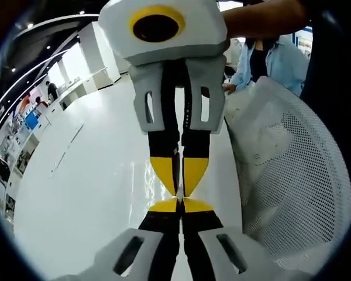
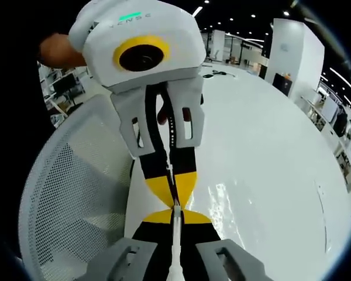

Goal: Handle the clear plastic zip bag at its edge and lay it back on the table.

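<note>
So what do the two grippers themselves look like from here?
Both look alike. The left gripper and the right gripper each have black jaws with yellow tips, set in pale grey slotted housings. Each view also faces the other gripper's white head, whose round lens sits in a yellow ring. The one in the right gripper view carries faint grey lettering and a green mark.

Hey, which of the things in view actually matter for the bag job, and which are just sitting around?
Part of the job:
clear plastic zip bag, its thin edge pinched in the right gripper
left gripper, shut, tip to tip with the right one
white table

Just around:
white mesh chair
person in a light blue shirt
</note>
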